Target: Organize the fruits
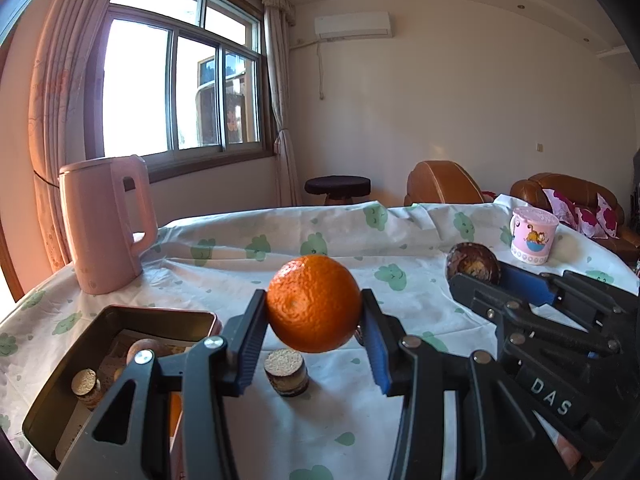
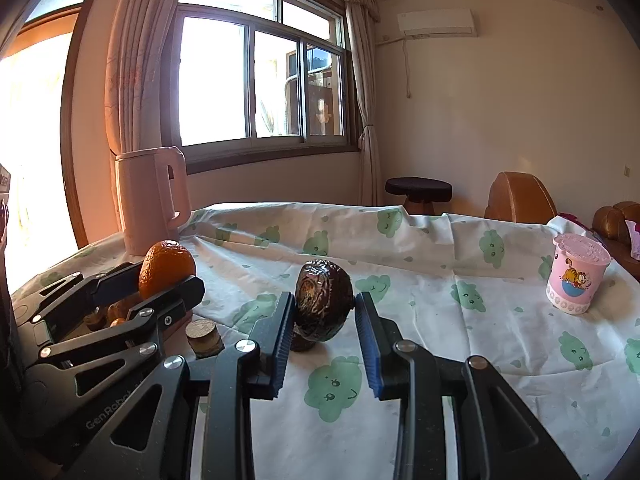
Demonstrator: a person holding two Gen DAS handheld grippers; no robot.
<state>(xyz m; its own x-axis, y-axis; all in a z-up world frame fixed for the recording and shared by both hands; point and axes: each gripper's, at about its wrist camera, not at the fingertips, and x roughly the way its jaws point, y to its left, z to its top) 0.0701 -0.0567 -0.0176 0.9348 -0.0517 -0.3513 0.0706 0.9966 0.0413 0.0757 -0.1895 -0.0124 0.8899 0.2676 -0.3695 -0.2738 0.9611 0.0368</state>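
Orange is the first thing you notice in the left wrist view: the orange (image 1: 314, 303) sits clamped between the pads of the left claw (image 1: 314, 336), lifted clear of the cloth-covered worktop (image 1: 224, 264). Below and to the left is an open metal tin (image 1: 48, 408) near the worktop's left edge, with a couple of small round things already inside it. A stubby cork-topped piece (image 1: 286, 373) stands on the cloth right under the orange. Pink kettle (image 1: 105, 222) is at the far left corner, pink cup (image 1: 533, 234) toward the far right edge.

Right wrist view: the right claw (image 2: 323, 320) is pinched shut on a dark, wrinkly brown fruit (image 2: 323, 305), also off the cloth, with another small dark lump partly hidden just beneath it. The left claw with its orange shows up at the left, hovering over the tin.

What could go wrong, I reckon: the orange is round and held only at its sides, so a quick tilt might roll it out. Both claws are close together, so heading for the tin at once could knock them. Lowering carelessly could also tip the cork piece.
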